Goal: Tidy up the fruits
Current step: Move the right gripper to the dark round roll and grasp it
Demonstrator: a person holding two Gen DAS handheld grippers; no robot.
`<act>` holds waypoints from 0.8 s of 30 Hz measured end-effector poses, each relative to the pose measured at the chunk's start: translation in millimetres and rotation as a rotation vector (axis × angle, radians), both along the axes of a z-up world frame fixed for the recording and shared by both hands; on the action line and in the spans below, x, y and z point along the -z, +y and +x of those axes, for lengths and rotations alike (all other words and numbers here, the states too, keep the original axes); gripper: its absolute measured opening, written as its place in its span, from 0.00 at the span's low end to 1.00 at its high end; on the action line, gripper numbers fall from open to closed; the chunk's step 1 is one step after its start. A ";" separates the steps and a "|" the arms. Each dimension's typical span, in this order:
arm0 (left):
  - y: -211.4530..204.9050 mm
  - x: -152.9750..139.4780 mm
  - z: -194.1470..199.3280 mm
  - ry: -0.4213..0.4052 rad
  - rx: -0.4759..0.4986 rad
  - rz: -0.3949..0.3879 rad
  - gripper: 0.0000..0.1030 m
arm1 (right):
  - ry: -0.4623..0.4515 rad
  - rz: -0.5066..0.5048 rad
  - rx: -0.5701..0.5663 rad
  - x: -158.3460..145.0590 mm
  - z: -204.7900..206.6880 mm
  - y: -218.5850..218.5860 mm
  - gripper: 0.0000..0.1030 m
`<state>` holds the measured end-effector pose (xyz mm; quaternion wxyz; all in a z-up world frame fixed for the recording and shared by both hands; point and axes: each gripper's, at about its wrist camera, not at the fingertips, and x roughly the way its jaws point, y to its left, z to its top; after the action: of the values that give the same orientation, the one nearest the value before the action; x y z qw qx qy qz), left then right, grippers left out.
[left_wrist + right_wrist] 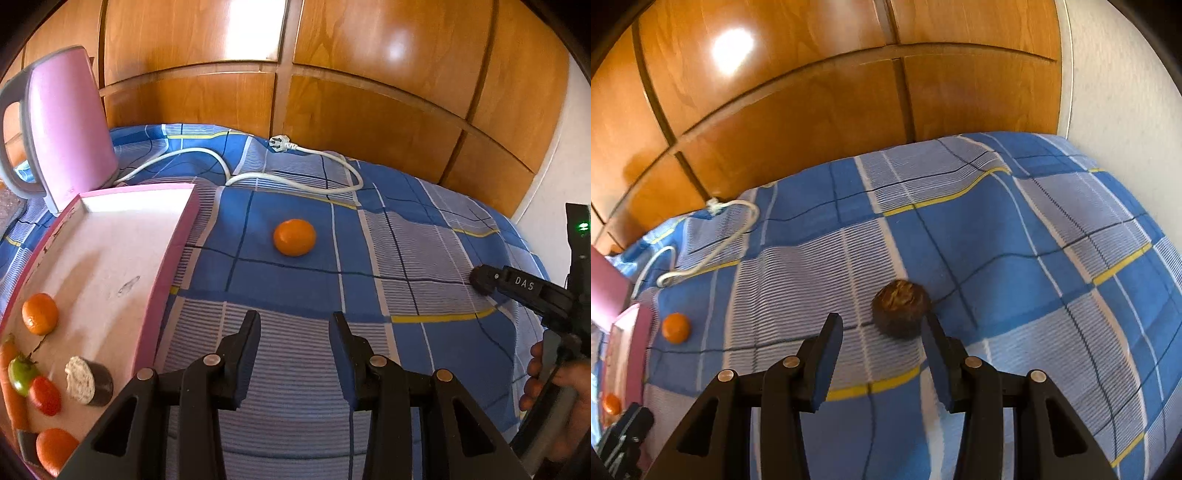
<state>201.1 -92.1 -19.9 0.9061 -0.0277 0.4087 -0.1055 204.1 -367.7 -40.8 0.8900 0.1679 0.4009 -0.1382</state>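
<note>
An orange tangerine lies on the blue checked cloth, ahead of my open, empty left gripper; it also shows far left in the right wrist view. A pink tray at the left holds two tangerines, a carrot, a green tomato, a red tomato and a dark cut piece with a white face. A dark brown round fruit lies on the cloth just ahead of my open, empty right gripper, close to its right finger.
A pink kettle stands behind the tray, with its white cord and plug looped across the cloth. A wooden wardrobe rises behind the table. The right gripper's body and hand show at the right of the left wrist view.
</note>
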 end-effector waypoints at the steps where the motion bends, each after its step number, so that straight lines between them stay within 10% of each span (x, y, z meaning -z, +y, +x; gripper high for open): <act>1: -0.2 1.5 3.0 0.006 -0.002 -0.003 0.38 | 0.008 -0.007 -0.001 2.5 3.6 -0.7 0.45; 24: 2.7 8.3 43.7 -0.004 -0.027 -0.008 0.41 | 0.001 -0.029 -0.088 21.8 6.4 26.1 0.40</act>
<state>244.8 -89.4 -28.1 0.9081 -0.0368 0.4061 -0.0951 210.5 -341.7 -62.5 0.8974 0.1373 0.4061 -0.1048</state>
